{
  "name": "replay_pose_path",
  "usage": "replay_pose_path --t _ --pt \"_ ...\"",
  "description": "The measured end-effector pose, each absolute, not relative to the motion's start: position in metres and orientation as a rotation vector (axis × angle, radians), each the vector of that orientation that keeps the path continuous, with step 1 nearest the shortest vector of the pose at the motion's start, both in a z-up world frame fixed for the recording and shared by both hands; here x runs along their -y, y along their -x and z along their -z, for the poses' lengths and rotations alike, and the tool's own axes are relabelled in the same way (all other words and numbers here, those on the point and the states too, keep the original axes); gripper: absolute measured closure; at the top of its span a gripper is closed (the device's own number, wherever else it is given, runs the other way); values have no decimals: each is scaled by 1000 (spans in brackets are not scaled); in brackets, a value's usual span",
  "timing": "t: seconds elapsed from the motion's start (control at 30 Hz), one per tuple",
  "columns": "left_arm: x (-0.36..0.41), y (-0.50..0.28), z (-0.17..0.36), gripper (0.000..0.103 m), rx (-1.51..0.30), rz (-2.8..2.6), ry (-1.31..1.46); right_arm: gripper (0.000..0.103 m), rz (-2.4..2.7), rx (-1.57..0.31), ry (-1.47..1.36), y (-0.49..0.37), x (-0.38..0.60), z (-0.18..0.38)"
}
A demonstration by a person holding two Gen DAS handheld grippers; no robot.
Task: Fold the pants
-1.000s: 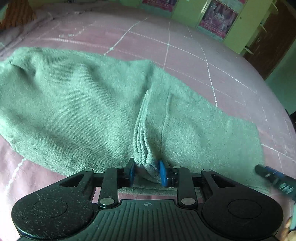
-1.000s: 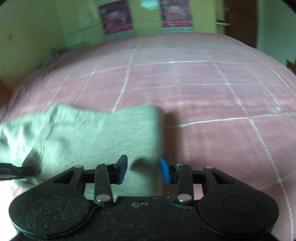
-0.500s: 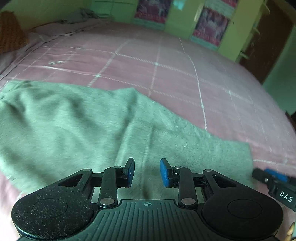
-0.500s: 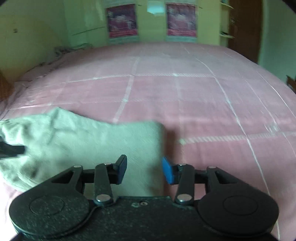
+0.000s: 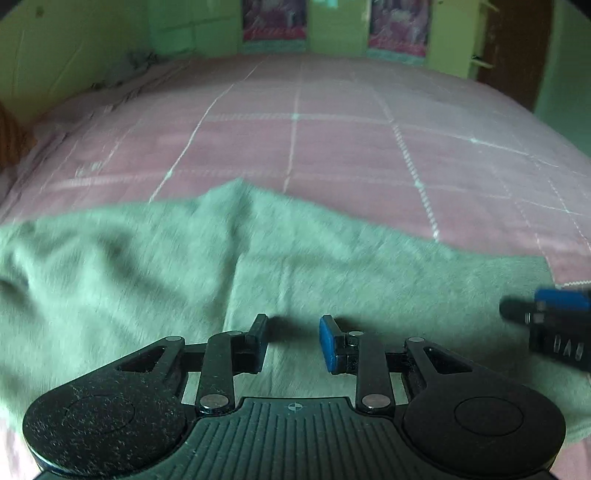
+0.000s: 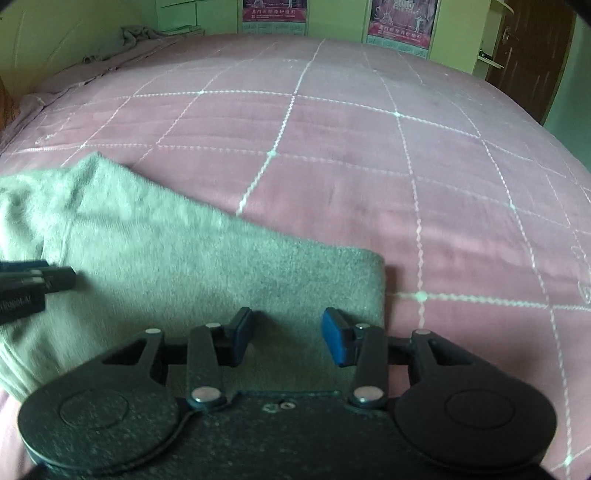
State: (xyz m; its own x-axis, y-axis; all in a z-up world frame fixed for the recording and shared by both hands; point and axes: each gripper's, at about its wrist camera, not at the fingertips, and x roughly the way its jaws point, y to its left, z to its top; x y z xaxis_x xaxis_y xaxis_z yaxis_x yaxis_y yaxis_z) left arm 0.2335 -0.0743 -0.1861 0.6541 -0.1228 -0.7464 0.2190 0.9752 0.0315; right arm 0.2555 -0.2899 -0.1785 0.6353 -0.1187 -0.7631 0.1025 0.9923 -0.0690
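The grey-green pants lie flat on the pink bed, spread left to right across the near part of the left wrist view. My left gripper is open and empty, just above the cloth. In the right wrist view the pants end in a straight hem at the right. My right gripper is open and empty above that end. The right gripper's tip shows at the right edge of the left wrist view. The left gripper's tip shows at the left edge of the right wrist view.
The pink quilted bedspread with white grid stitching stretches far ahead. A crumpled grey cloth lies at the bed's far left. Green walls with posters and a brown door stand beyond.
My left gripper has let go of the fold of pants it pinched and opened, then lifted and tilted up. My right gripper stayed open and drew back over the hem end.
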Motion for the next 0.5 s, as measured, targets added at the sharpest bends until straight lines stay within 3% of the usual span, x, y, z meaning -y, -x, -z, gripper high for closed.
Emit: replay_pose_path --t 0.1,0.23,0.5 --pt "77 -248 193 72 -869 176 -120 61 137 -809 19 -261 290 170" --pt "79 -254 194 72 -889 178 -123 59 125 -879 36 -274 293 191" --pt "69 -214 195 72 -876 213 -145 58 112 -888 94 -263 285 189"
